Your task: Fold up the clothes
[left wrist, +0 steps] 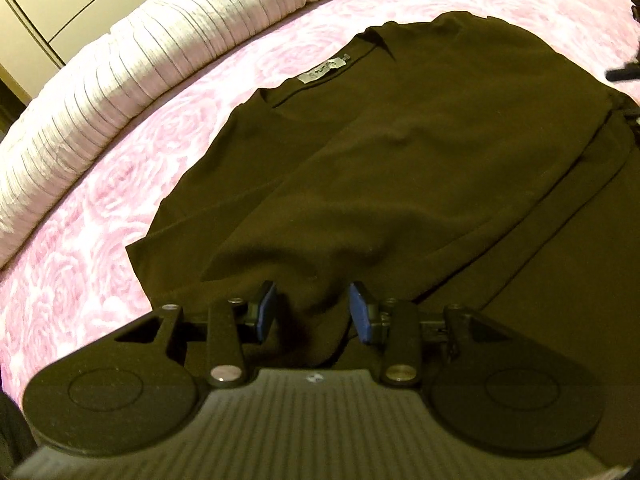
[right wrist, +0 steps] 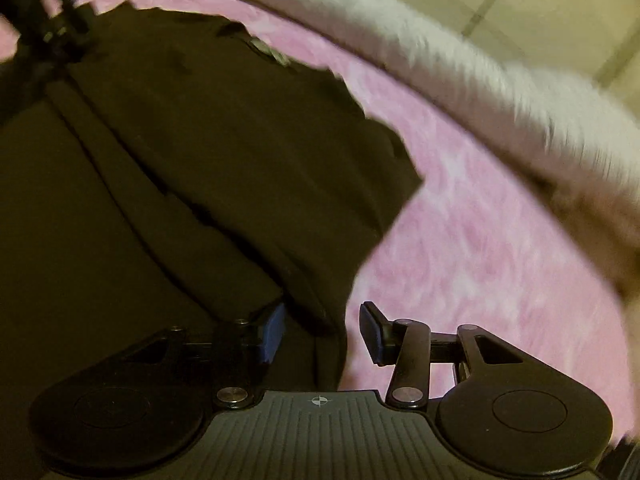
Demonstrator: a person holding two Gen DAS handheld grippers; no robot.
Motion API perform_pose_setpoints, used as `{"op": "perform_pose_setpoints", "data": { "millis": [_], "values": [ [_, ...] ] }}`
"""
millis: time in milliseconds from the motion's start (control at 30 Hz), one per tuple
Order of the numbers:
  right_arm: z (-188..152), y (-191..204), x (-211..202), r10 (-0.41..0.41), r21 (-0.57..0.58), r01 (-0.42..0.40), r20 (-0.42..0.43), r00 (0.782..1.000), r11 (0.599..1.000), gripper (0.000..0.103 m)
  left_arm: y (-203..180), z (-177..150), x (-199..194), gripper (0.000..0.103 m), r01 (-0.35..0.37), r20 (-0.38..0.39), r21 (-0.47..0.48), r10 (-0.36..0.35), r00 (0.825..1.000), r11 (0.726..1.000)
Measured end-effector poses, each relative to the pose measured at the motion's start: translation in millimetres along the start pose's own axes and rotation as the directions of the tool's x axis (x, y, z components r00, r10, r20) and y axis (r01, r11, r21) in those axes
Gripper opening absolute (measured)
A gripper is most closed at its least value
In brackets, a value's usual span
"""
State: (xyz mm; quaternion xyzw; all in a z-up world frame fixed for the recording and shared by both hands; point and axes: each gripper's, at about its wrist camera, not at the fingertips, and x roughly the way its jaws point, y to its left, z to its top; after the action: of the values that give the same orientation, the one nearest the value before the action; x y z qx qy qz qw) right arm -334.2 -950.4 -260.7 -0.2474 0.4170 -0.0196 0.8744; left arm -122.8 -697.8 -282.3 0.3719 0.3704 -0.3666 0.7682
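Fingers (left wrist: 362,312) of left gripper (left wrist: 314,308), right gripper (right wrist: 322,328) spread apart, low over dark shirt (left wrist: 400,152).

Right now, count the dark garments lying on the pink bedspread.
1: a dark brown short-sleeved T-shirt spread flat on the pink rose-patterned bedspread, collar toward the white ribbed pillow. Others could lie outside both views.

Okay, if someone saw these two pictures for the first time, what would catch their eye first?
Most likely the dark brown shirt spread flat across the middle of the pink rose-patterned bedspread, its grey neck label at the far end. Next, the white ribbed pillow lying along the bed's far edge. In the foreground, the left gripper and right gripper both have blue-padded jaws open over the shirt's near edge.
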Motion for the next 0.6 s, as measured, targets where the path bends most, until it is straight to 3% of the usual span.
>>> {"op": "perform_pose_setpoints", "data": {
  "millis": [100,267,433,533,600],
  "values": [
    [2,13,13,-0.077,-0.082,0.083,0.073,0.994,0.993,0.045,-4,-2,1,0.035,-0.01,0.006,0.007,0.01,1.0,1.0],
    [5,9,37,-0.148,-0.122,0.167,0.15,0.978,0.978,0.046,-11,-4,4,0.035,-0.022,0.014,0.027,0.022,1.0,0.999],
    [-12,-23,44,-0.199,0.005,0.199,0.079,0.977,0.98,0.051,-11,-3,7,0.035,-0.017,0.013,0.043,0.016,1.0,0.999],
    [-10,-23,43,-0.211,0.012,0.211,0.071,0.975,0.977,0.052,-9,-2,5,0.037,-0.019,0.024,0.037,0.018,1.0,0.999],
    [-11,-35,44,-0.187,0.121,0.18,0.049,0.981,0.976,0.057,-6,0,1,0.037,-0.017,0.039,0.021,0.016,0.999,1.0]
  ]
}}
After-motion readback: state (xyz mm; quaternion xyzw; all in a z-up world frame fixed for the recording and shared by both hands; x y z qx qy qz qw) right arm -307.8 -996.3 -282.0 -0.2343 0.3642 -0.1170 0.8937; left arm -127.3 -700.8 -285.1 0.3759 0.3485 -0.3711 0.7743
